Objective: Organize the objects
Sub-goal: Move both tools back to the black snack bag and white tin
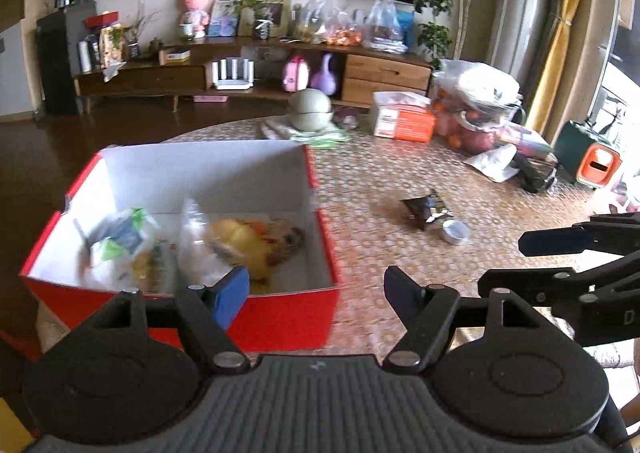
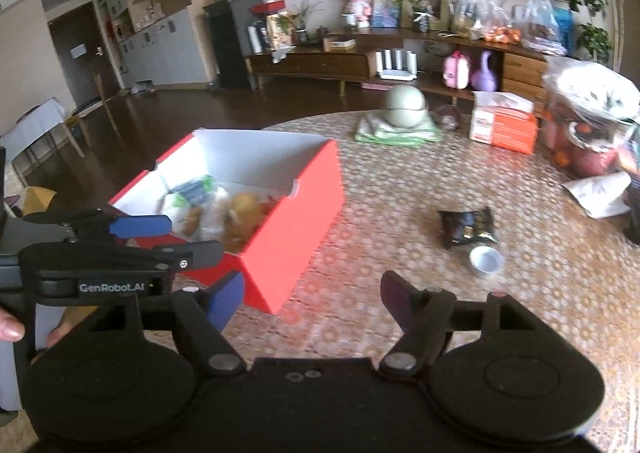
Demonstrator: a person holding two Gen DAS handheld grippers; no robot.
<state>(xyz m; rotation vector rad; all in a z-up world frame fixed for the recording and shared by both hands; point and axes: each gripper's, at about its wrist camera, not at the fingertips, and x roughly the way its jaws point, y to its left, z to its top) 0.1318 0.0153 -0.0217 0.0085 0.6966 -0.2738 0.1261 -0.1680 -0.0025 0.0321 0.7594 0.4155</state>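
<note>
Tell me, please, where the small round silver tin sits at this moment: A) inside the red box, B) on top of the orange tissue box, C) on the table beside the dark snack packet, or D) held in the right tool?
C: the small silver tin rests on the patterned table right next to the dark snack packet, outside the red box, and both tools are open and empty.

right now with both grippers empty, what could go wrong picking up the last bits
1. The small tin touches the dark packet; closing on one may knock the other away.
2. The packet lies flat and crinkled, so it could slip out.
3. The red box is already full of bags; dropped items may snag on them.
</note>
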